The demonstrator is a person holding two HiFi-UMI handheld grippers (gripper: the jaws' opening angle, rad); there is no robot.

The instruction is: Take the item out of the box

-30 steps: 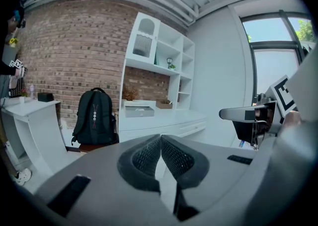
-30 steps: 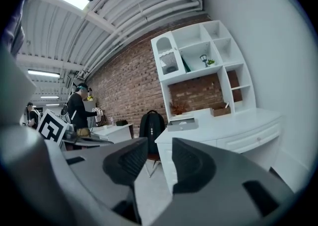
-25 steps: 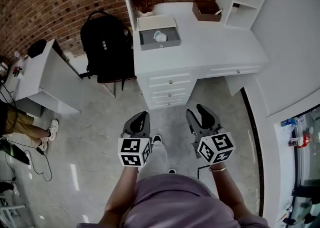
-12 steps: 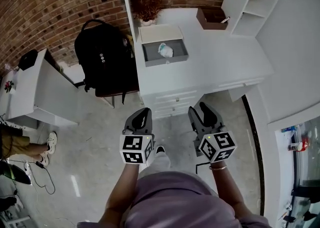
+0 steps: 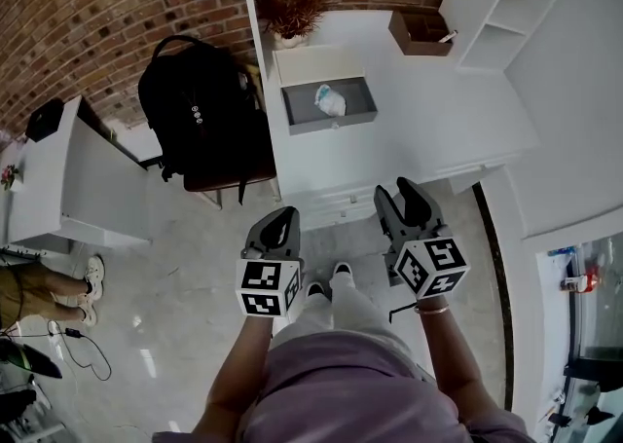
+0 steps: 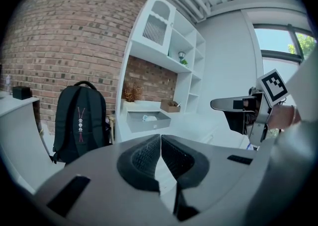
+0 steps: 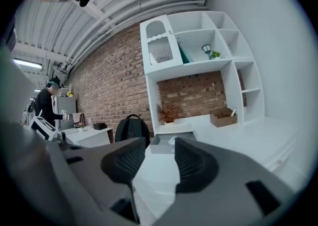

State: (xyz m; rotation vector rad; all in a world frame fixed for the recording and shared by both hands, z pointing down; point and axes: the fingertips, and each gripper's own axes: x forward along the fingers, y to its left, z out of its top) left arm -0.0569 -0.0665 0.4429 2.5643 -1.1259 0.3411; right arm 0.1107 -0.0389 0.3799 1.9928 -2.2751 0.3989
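Our left gripper (image 5: 276, 227) keeps its jaws pressed together, empty. Our right gripper (image 5: 406, 200) has just been opening its jaws, nothing between them. We judge it is readying for the white item (image 5: 330, 98) in the grey box (image 5: 336, 124) on the desk (image 5: 428, 120) — both grippers short of the desk.

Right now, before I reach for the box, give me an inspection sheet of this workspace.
Surface: white desk, mostly bare.
Job's things: open grey box on the desk, crumpled white item inside, white lid behind it.
Clutter: brown box and dried plant at the desk's back.
Grippers: left hand-held gripper shut, empty; right hand-held gripper has just been opening, jaws apart, nothing between them; both short of the box.
Cables: one on the floor, far left.
Surroundings: black backpack beside the desk, white shelf, brick wall, side table, a bystander's legs.
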